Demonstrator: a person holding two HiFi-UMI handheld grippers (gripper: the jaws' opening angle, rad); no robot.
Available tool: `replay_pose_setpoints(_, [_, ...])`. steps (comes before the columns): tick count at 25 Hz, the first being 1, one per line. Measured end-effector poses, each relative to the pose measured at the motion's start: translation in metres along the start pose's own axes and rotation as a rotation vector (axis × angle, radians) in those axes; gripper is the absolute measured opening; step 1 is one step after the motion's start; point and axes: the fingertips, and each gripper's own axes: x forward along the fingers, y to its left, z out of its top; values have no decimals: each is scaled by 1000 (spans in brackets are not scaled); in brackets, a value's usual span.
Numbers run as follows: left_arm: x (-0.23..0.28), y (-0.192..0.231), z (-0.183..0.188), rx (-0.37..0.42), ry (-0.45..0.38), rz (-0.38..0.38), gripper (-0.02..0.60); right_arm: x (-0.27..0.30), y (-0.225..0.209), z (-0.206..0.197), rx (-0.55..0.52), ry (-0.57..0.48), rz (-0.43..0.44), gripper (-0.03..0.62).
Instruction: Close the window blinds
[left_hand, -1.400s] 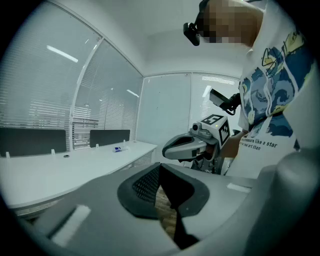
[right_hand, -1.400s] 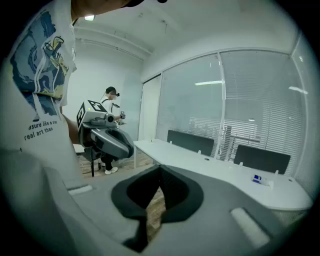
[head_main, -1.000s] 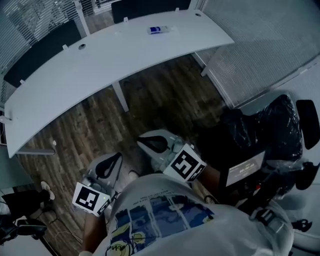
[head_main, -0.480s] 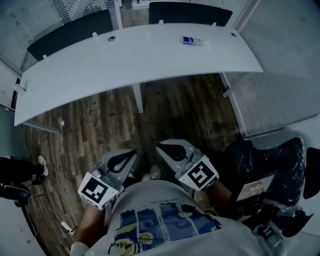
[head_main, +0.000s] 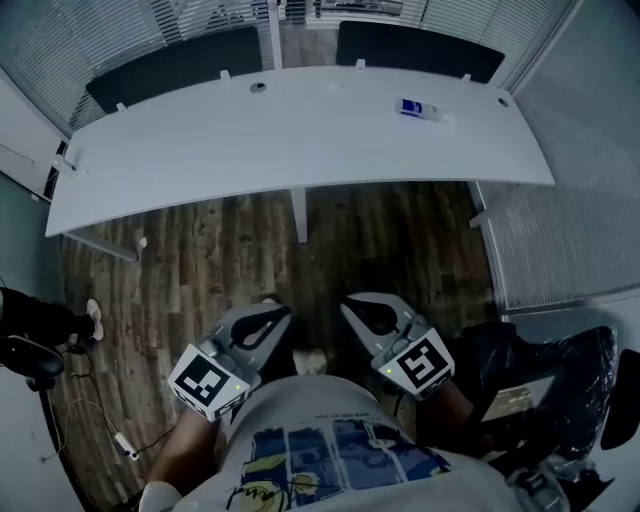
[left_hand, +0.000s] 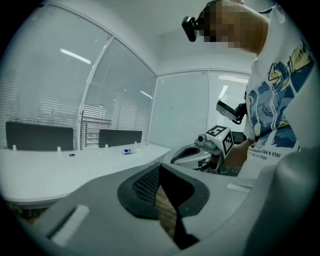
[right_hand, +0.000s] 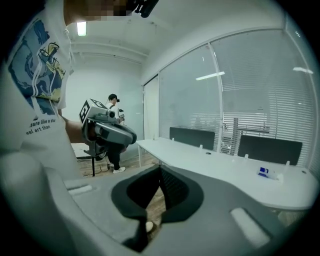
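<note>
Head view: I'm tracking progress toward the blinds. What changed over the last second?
The person turned to face the desk, which now lies squarely across the view; the blinds behind it show more fully. Both the left gripper and right gripper stayed low, shut and empty; the blue-and-white item stayed on the desk.

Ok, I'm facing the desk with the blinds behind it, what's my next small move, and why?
Probably step closer to the blinds behind the white desk. The left hand-held gripper and right hand-held gripper are both shut and empty, low over the wood floor near the person's body, with the desk between them and the window. No cord or wand shows clearly yet.
</note>
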Motion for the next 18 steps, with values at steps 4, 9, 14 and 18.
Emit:
replay_pose_setpoints(4, [8, 25, 1, 7, -18, -12, 5, 17, -16, 3, -4, 8, -26, 2])
replay_pose_setpoints(9, [15, 70, 11, 2, -43, -19, 5, 46, -38, 18, -31, 26, -53, 2])
replay_pose_setpoints(14, [22, 116, 20, 5, -56, -43, 5, 88, -63, 32, 2, 25, -81, 5])
replay_pose_setpoints(18, [17, 154, 28, 1, -54, -36, 5, 126, -78, 49, -15, 16, -90, 14])
